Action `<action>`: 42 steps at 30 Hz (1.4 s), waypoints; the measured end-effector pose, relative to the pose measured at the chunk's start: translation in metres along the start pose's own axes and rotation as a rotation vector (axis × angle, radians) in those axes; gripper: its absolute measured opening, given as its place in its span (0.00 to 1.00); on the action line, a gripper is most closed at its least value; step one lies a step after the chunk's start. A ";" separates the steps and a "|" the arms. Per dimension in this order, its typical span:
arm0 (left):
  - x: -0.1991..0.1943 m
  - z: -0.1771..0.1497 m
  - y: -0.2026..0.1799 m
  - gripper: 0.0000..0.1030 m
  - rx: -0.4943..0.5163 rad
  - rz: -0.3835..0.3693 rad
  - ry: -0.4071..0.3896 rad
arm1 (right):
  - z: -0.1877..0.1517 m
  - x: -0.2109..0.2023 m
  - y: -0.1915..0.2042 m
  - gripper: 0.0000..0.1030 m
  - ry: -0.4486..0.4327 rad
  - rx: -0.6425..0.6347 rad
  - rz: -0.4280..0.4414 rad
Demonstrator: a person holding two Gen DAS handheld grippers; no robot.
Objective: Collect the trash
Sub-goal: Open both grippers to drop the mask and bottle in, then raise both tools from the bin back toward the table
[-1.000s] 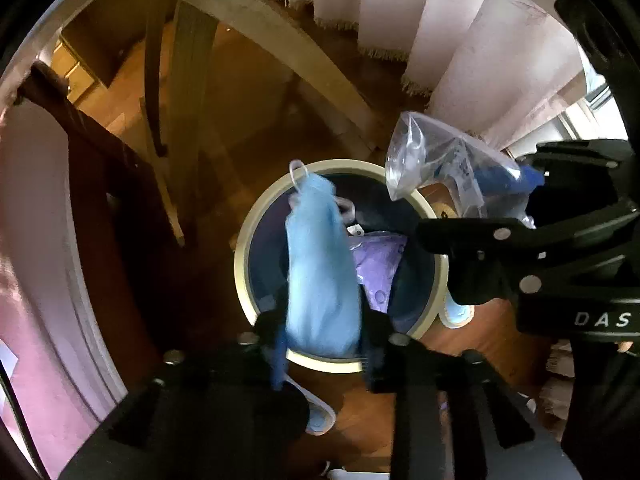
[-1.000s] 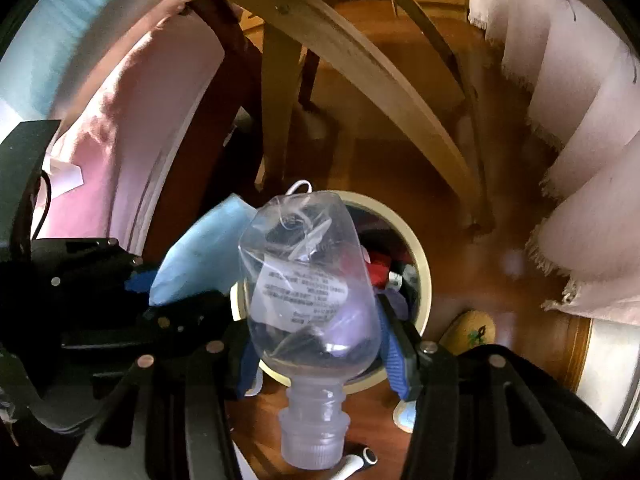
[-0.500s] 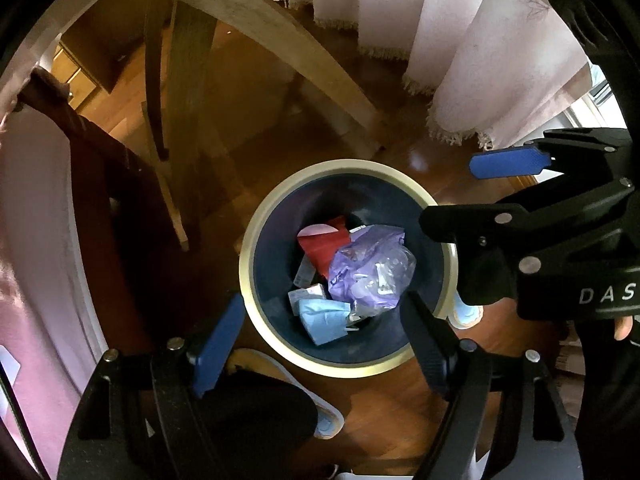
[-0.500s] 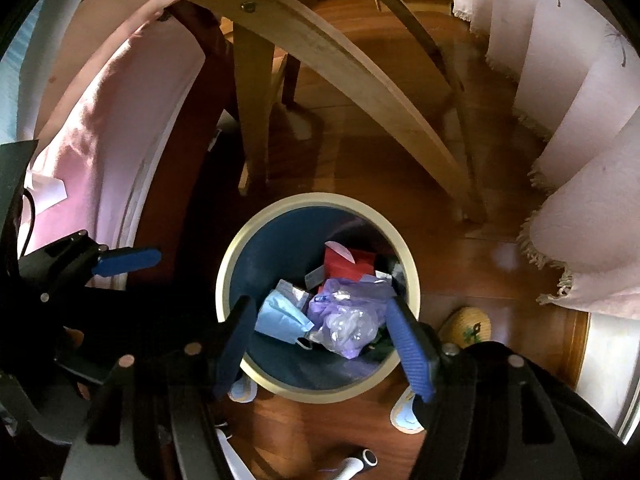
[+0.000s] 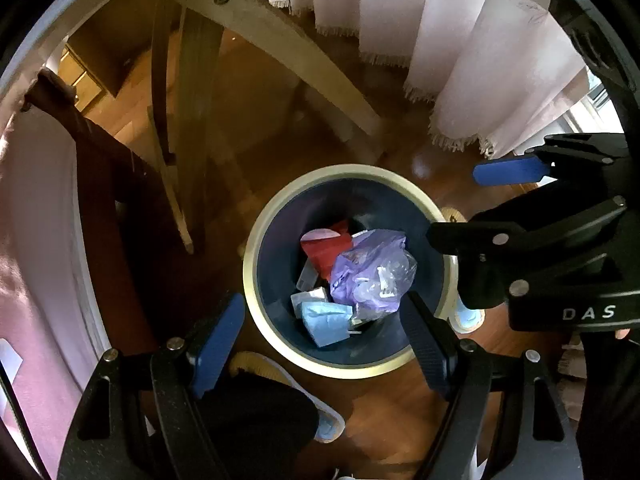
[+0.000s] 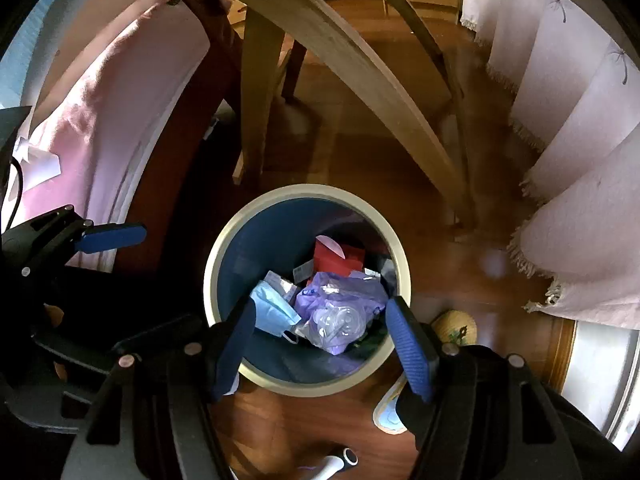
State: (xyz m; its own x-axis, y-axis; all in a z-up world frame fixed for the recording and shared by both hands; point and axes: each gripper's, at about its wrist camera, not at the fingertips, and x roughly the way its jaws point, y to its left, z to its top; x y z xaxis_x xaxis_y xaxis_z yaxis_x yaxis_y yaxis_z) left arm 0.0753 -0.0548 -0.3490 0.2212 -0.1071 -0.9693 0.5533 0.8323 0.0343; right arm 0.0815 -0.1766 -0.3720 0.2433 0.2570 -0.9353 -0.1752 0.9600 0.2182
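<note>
We count one round dark-blue bin with a cream rim (image 5: 256, 264) below our claws. Inside it: one pale-blue face mask (image 5: 324, 320), one crumpled purple plastic bag (image 5: 368, 276), one red carton (image 5: 326, 248).

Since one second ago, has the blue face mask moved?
Yes. The blue face mask has left the left gripper, whose fingers are open, and now lies down inside the bin, beside the purple bag.
</note>
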 end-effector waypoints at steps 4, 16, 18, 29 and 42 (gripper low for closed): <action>-0.008 -0.002 0.000 0.76 -0.009 -0.005 -0.029 | -0.002 -0.007 0.001 0.66 -0.024 -0.005 -0.011; -0.073 -0.014 -0.007 0.76 -0.008 0.006 -0.118 | -0.012 -0.068 0.022 0.66 -0.109 -0.065 0.026; -0.091 -0.017 -0.007 0.76 0.002 0.021 -0.134 | -0.014 -0.087 0.026 0.66 -0.132 -0.080 0.032; -0.213 -0.011 0.001 0.76 0.028 0.121 -0.369 | -0.011 -0.203 0.071 0.66 -0.334 -0.244 0.066; -0.291 0.032 0.031 0.76 -0.033 0.225 -0.605 | 0.032 -0.282 0.098 0.66 -0.585 -0.300 0.075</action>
State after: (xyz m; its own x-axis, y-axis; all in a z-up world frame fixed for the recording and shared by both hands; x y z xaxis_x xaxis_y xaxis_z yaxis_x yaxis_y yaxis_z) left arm 0.0536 -0.0158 -0.0577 0.7481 -0.2080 -0.6301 0.4181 0.8852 0.2041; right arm 0.0260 -0.1517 -0.0778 0.6834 0.4209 -0.5965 -0.4492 0.8865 0.1109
